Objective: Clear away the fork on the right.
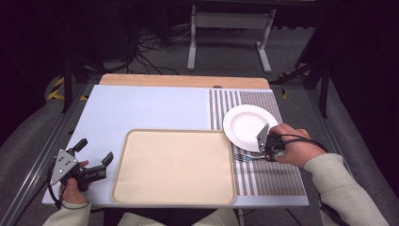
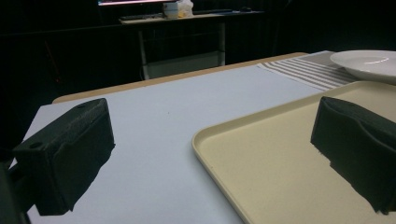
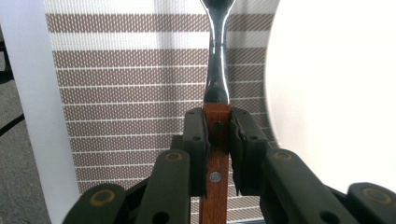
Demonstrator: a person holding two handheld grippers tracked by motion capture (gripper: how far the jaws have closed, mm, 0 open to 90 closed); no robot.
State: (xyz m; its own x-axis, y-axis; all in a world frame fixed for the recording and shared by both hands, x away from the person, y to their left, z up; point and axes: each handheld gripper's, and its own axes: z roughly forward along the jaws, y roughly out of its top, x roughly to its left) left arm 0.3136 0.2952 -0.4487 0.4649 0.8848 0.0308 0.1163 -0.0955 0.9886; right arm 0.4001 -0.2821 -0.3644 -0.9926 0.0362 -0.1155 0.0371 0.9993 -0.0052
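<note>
Right gripper view, my right gripper (image 3: 218, 128) fingers clamped on fork (image 3: 218, 79) by its wooden handle, over striped placemat (image 3: 130, 93) beside white plate (image 3: 336, 93), my left gripper (image 1: 94, 157) fingers wide apart, holding nothing, beside beige tray (image 1: 174, 165).

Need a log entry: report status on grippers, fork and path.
Right gripper shut on fork, over striped mat beside plate. Left gripper open, holding nothing, left of tray. Nothing on the tray.
</note>
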